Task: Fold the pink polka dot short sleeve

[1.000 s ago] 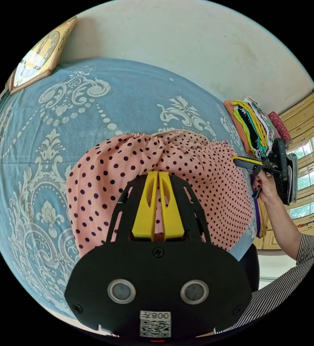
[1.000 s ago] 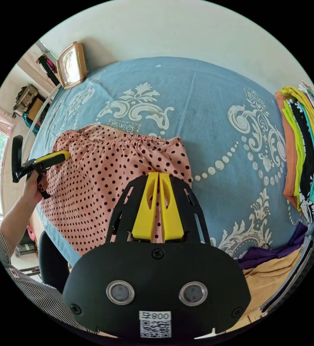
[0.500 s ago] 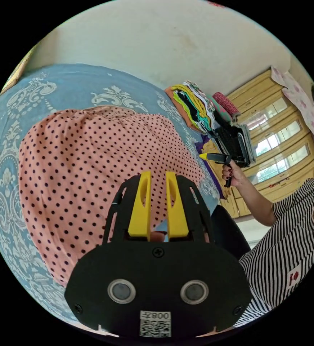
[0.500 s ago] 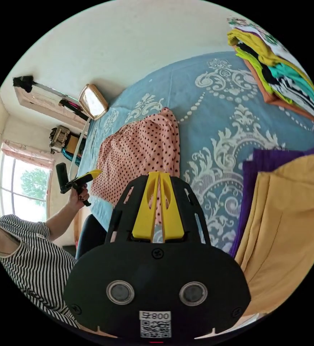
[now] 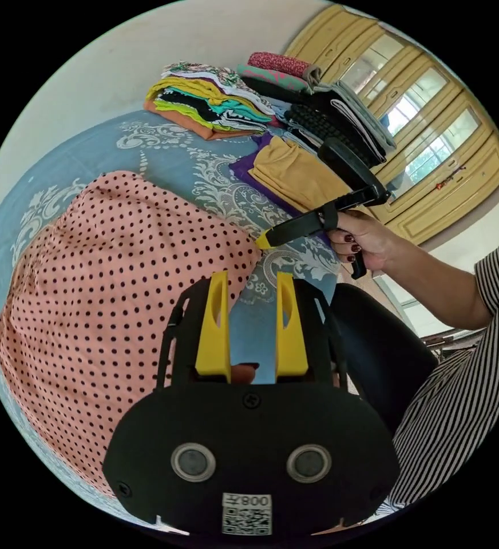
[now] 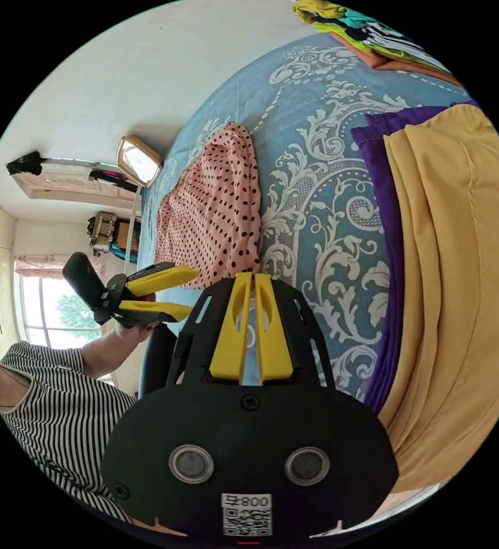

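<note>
The pink polka dot short sleeve (image 5: 118,286) lies folded on the blue bed (image 5: 204,166), from 9 to 11 o'clock of the left claw (image 5: 252,320), whose jaws stand wide and empty. The right claw (image 6: 248,320), jaws nearly together on nothing, sees it run long toward 11 o'clock. The left is nearer. Its far edge is hard to make out.

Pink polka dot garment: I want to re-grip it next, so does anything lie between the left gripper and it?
Nothing visible does. The open left gripper hovers beside the pink polka dot garment, above bare blue patterned bedspread.
</note>
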